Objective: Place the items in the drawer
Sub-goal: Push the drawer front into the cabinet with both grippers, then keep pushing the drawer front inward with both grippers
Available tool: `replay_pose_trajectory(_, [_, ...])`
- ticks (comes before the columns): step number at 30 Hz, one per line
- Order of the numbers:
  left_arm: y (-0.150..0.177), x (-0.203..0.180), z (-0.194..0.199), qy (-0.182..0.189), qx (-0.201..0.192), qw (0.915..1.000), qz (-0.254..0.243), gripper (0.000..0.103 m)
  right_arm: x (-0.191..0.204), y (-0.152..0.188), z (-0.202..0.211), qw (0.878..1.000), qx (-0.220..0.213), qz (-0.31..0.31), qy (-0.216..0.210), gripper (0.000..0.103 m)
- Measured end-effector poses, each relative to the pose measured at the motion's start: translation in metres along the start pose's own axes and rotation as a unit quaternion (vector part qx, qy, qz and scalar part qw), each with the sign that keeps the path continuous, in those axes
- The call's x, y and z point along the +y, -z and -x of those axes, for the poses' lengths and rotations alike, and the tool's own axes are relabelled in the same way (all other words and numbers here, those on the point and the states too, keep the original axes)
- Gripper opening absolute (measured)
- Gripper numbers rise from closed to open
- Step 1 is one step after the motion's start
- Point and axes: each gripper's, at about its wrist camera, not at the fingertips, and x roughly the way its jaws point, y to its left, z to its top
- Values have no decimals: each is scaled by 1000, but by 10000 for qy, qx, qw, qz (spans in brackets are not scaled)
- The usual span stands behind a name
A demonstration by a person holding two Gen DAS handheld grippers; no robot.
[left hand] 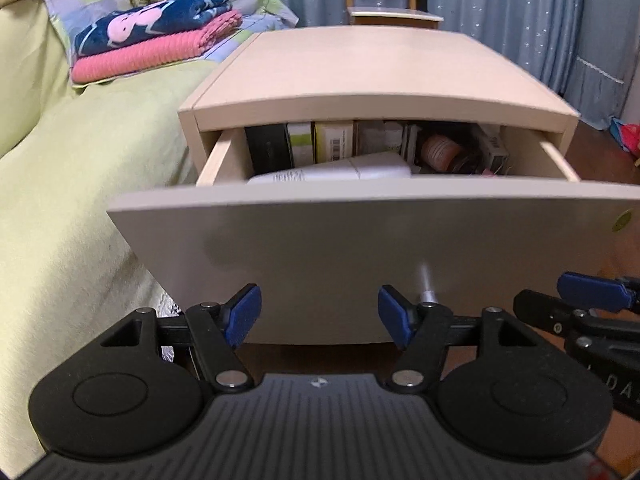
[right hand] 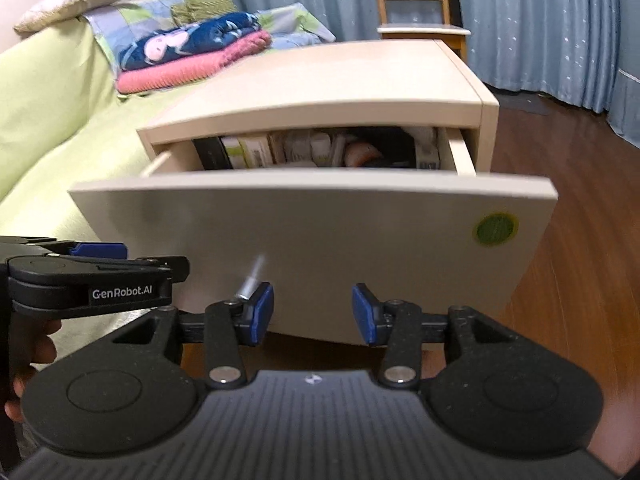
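The drawer [left hand: 372, 248] of the cream bedside cabinet [left hand: 360, 68] stands pulled partly out toward the near side, and it is packed: boxes [left hand: 320, 142] stand on edge along the far part, a white bottle [left hand: 332, 170] lies across near the front panel, and a round jar [left hand: 440, 148] sits to the right. Both grippers hang low in front of the drawer panel, the left gripper [left hand: 320, 314] to the left and the right gripper [right hand: 313, 312] just beside it on the right. Each has its blue pads spread apart with nothing between them. A small metal knob [right hand: 250, 284] juts from the panel close to the right gripper's left pad; blur hides whether they touch. No loose item waiting to go in shows on the cabinet top. So the scene fits two stages: the drawer pulled out to receive things, or filled and about to be pushed shut; the pictures do not settle which. Folded blankets [left hand: 156, 40] lie on the bed [left hand: 72, 184] at far left
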Motion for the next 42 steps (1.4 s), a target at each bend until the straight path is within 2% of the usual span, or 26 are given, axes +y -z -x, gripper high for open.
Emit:
replay_pose_trajectory(4, [4,1,-9,13,95,10000,8,66,7,2,-6,9999,11,50,102,39])
replay_pose_trajectory(13, [1,9,-21,-112,4,9997,197,66,10,0,-17,9995,-96,82,306,39])
replay_pose_trajectory(20, [1,6,-24,-130,28,9999,98,66,8,-2,-20,9987,-212,107,453,39])
replay_pose_trajectory(42, [-1,5,-29,-158,37,9998,122,67,9,-7,-23,9982,-289,90,517,40])
